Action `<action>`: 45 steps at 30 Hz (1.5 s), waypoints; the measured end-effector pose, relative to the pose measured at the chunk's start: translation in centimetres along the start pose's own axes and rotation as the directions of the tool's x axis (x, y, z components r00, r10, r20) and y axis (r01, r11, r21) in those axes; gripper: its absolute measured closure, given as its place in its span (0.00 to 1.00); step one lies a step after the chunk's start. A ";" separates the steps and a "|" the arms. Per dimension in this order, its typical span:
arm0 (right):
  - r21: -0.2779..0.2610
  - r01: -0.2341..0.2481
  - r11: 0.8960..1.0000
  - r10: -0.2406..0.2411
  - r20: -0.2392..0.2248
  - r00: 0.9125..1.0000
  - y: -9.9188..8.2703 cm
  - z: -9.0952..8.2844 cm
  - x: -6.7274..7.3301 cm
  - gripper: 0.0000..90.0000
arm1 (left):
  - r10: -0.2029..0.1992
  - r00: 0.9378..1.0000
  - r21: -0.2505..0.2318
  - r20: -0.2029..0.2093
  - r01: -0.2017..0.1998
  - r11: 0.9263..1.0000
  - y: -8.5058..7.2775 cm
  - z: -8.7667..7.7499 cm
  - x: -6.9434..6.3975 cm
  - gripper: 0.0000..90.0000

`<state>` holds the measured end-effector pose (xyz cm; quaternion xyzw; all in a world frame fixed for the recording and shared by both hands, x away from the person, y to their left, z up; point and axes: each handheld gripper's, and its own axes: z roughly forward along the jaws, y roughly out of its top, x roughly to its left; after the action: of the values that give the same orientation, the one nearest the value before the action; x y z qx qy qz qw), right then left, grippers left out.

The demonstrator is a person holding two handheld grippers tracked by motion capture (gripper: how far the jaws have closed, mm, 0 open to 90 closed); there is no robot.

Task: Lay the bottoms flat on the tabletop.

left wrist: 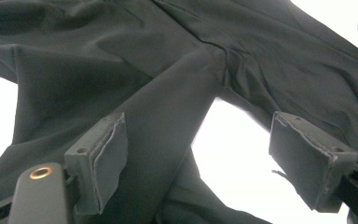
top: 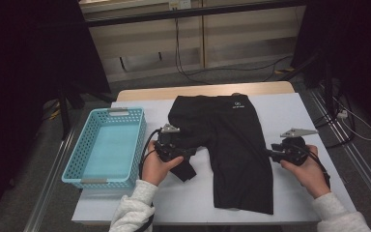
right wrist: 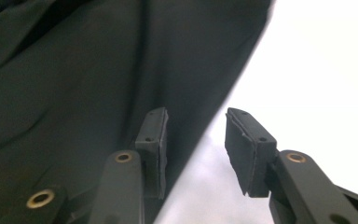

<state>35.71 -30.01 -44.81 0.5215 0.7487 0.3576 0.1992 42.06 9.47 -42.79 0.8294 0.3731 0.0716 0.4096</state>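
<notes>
Black shorts [top: 232,140] lie flat on the white table [top: 290,111], waistband at the far side, with a small white logo. Their left leg is bunched up under my left gripper [top: 193,152]. In the left gripper view the jaws [left wrist: 214,158] stand wide open; a fold of the shorts [left wrist: 168,70] runs between them close to the left pad [left wrist: 107,163], and white table shows by the other pad. My right gripper [top: 269,153] is at the right edge of the shorts' other leg. Its jaws [right wrist: 196,140] are open, with the shorts' hem [right wrist: 74,70] beside the left pad.
A light blue plastic basket [top: 79,145] with nothing in it stands at the table's left edge. White table surface shows to the right of the shorts and along the near edge. Cables run over the floor beyond the table.
</notes>
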 end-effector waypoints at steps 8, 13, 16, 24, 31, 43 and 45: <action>-0.023 -0.061 0.998 0.063 0.072 0.995 2.3 4.0 -2.1 0.62 | -0.003 1.000 0.004 -0.015 0.003 1.000 -0.5 -0.4 0.3 0.22; -0.037 -0.090 0.995 0.092 0.081 0.992 3.6 5.8 -2.6 0.62 | -0.008 1.000 0.004 -0.011 0.008 1.000 -0.5 -0.5 0.3 0.22; -0.046 -0.109 0.993 0.113 0.090 0.990 3.9 7.1 -2.8 0.64 | -0.012 1.000 0.002 -0.011 0.012 1.000 -0.5 -0.6 0.5 0.21; -0.036 -0.068 0.997 0.071 0.081 0.994 4.9 8.3 -2.6 0.90 | -0.016 1.000 -0.009 -0.011 0.016 1.000 -0.3 -0.9 0.6 0.21; -0.024 -0.140 0.990 0.140 0.022 0.990 5.0 8.2 -3.6 1.00 | -0.018 1.000 -0.012 -0.009 0.018 1.000 -0.4 -1.0 0.8 0.21; -0.013 -0.210 0.978 0.211 0.037 0.977 4.5 7.1 -6.4 1.00 | -0.025 1.000 -0.009 -0.012 0.025 1.000 -0.4 -0.9 0.9 0.21; -0.012 -0.227 0.974 0.227 0.037 0.973 4.4 6.9 -6.7 1.00 | -0.026 1.000 -0.008 -0.011 0.026 1.000 -0.4 -0.9 0.8 0.21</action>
<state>45.73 -33.08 -46.61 0.6096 0.6787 0.3711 0.1733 42.05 10.76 -42.65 0.8224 0.3859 0.0726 0.4117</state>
